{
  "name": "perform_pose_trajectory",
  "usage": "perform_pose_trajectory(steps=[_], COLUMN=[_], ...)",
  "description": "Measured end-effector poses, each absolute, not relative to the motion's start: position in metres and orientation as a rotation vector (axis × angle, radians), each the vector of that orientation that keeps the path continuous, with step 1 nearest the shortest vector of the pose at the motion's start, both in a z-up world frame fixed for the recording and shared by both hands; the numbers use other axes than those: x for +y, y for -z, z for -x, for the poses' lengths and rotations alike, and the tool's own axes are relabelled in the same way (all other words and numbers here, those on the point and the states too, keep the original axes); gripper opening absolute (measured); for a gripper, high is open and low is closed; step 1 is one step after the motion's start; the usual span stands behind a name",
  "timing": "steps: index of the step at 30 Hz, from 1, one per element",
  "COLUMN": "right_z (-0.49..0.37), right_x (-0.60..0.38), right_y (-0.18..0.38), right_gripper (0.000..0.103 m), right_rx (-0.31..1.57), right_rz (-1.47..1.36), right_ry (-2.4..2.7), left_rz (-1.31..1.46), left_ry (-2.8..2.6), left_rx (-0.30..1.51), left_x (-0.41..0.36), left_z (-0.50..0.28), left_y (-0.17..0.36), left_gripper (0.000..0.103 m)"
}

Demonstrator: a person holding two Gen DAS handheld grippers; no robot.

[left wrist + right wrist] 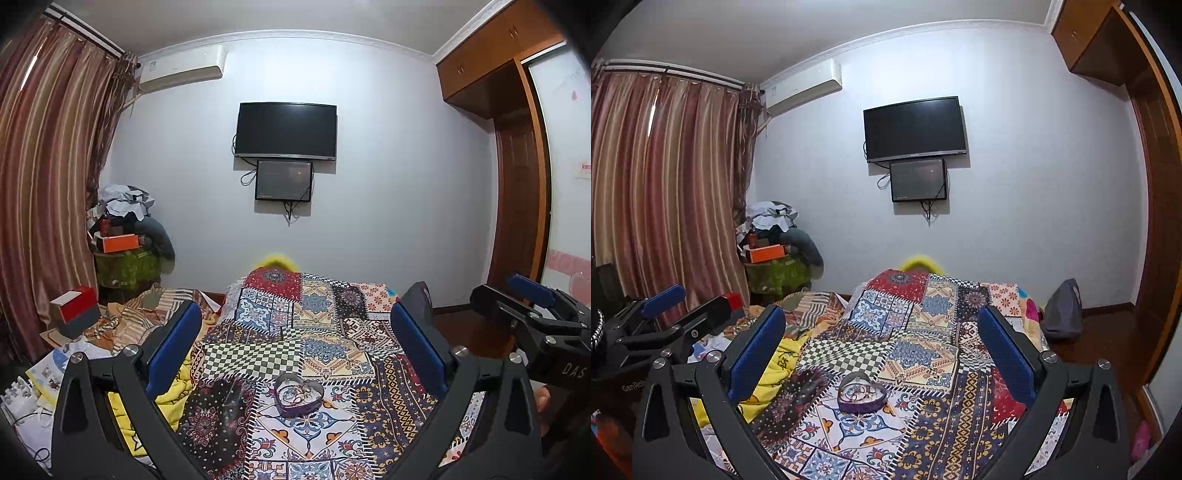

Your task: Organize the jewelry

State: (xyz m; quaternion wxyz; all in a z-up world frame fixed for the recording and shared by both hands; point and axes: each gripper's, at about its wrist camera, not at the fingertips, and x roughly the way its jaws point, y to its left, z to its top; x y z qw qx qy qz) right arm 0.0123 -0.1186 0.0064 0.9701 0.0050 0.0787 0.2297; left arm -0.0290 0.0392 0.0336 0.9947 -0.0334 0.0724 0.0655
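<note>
While the left hand-held gripper (295, 350) gapes wide & empty, left wrist view shows a heart-shaped jewelry box (298, 397) low centre on the patchwork bedspread (325, 332). Right wrist view: right hand-held gripper (882, 350) also wide, empty; box low centre, w/ TV (915, 129) upper centre.

patchwork-covered bed (325, 332) (heart-shaped jewelry box (298, 395) atop)

Both the left gripper (295, 343) and right gripper (882, 343) show black angular frames, blue finger pads (173, 339), silver screws, with white "DAS" and "GenRob" lettering.
</note>
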Motion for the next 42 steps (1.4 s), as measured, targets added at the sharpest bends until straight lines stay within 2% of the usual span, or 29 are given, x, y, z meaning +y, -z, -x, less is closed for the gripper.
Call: perform_pose_trajectory(steps=[42], right_z=[-0.0145], right_x=[-0.1193], right_y=[-0.0080], right_gripper=[0.103], right_rx=[0.163], right_rz=[-0.009], right_ry=[-0.449], left_rz=[0.074], left_ry=[-0.081], left_rx=[0.163], left_x=[0.0395], left_z=[0.0259], left_y=[-0.0328], left_gripper=[0.103])
